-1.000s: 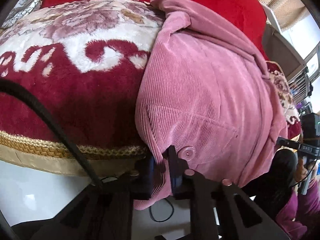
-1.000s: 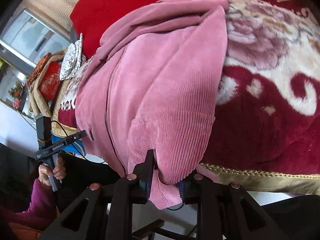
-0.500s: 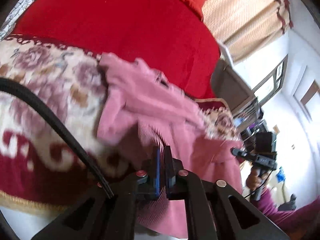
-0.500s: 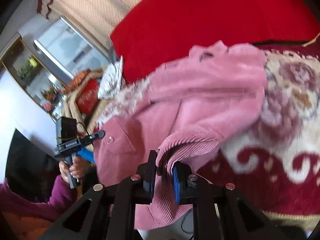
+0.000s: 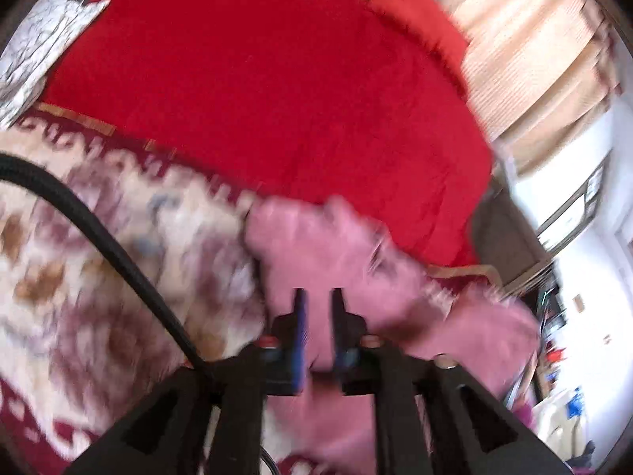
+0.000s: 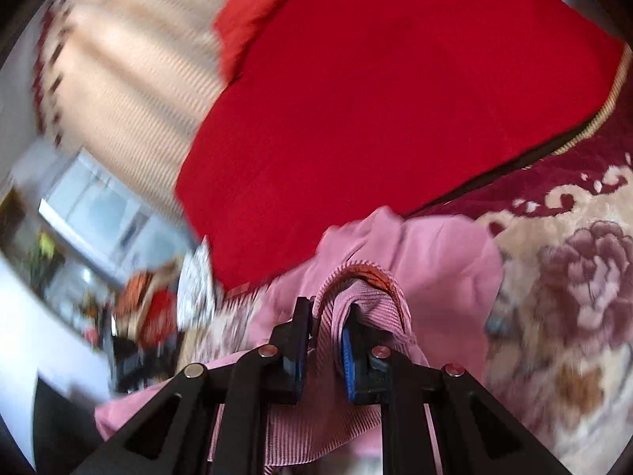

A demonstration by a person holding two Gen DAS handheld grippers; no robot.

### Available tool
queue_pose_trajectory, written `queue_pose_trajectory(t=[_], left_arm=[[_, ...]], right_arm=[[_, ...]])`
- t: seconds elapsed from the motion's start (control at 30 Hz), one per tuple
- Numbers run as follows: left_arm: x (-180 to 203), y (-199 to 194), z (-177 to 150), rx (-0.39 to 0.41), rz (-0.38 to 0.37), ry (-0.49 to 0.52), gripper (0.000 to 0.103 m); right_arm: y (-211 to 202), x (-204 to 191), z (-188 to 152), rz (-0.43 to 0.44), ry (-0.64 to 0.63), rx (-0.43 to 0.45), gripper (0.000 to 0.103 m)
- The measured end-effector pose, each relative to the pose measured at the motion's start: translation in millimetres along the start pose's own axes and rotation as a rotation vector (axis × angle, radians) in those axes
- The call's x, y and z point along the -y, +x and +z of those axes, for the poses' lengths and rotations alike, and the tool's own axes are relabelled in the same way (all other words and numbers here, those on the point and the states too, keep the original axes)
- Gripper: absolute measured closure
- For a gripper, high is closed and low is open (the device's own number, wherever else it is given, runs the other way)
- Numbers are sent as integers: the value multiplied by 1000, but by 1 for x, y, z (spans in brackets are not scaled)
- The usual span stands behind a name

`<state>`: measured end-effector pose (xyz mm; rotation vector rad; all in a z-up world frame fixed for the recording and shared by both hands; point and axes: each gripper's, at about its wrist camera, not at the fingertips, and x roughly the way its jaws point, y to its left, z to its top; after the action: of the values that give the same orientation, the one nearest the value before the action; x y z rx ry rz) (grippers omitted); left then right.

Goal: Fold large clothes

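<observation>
A pink corduroy garment lies on a floral red-and-cream blanket. The left wrist view is blurred by motion. My left gripper is over the garment with pink cloth filling the narrow gap between its fingers. In the right wrist view the garment lies bunched on the blanket, and my right gripper is shut on a raised fold of its ribbed cloth.
A bright red cover spreads beyond the garment, also in the right wrist view. Beige curtains and a window are behind. Cluttered furniture stands to the side. A black cable crosses the left view.
Both grippers have lifted the garment's near hem and carried it forward over the rest of the garment toward the red cover. Both views have tilted up, and the left gripper's fingers stand slightly further apart.
</observation>
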<state>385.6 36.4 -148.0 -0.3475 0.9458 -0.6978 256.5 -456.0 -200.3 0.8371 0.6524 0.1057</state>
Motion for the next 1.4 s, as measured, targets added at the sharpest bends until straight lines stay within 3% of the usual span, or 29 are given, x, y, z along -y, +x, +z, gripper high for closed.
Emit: queue_pose_trajectory(t=[0.07,0.1,0.2,0.27,0.37,0.47,0.53,0.6,0.7,0.73,0.77,0.83,0.93,1.0,1.03,1.17,1.2,1.3,1.33,1.37,1.4], left_arm=[[7,6,-33,-74,41,30,56],[10,5,-48,-99,38,35,53],[25,1,-95,-163,-21,-2,37],[39,0,-118,-175,-73,-15,20],[52,18,-138,-184,-107,-72,18],[50,60,-149,-259,-91,-175,18],[48,76,-155,-251,-108,-233,18],[50,82,-154,-209,-114,-221,18],[50,86,-156,-165,-136,-253,20],[51,85,-156,-153,-145,-250,34],[53,85,-156,-151,-153,-246,59],[54,87,-156,-156,-162,-254,73],[52,87,-153,-144,-171,-265,71],[52,90,-158,-159,-173,-272,42],[50,94,-162,-182,-193,-294,23],[55,101,-166,-167,-220,-312,24],[57,100,-165,-159,-225,-306,28],[61,105,-164,-158,-226,-298,84],[60,106,-163,-154,-224,-293,88],[59,105,-162,-149,-231,-292,90],[59,103,-159,-138,-244,-291,91]], right_arm=[[22,24,9,-37,61,13,88],[32,34,11,-47,82,6,88],[65,59,6,-62,142,-32,88],[74,64,-2,-67,149,-36,88],[67,62,-5,-58,140,-27,88],[61,61,-8,-45,117,-22,86],[57,63,-13,-41,120,-23,85],[50,63,-16,-35,115,-21,85],[41,64,-19,-24,104,-19,85],[39,65,-19,-18,103,-18,85],[36,65,-19,-10,100,-17,85],[30,64,-18,1,93,-15,85],[25,62,-16,11,75,-20,84],[22,60,-16,11,65,-27,84],[19,61,-16,16,70,-32,84],[11,64,-16,52,75,-55,82],[10,65,-17,55,81,-69,81],[6,67,-19,73,94,-96,60],[4,67,-21,76,102,-106,32],[1,68,-23,95,119,-106,23],[-2,68,-25,115,130,-104,23]])
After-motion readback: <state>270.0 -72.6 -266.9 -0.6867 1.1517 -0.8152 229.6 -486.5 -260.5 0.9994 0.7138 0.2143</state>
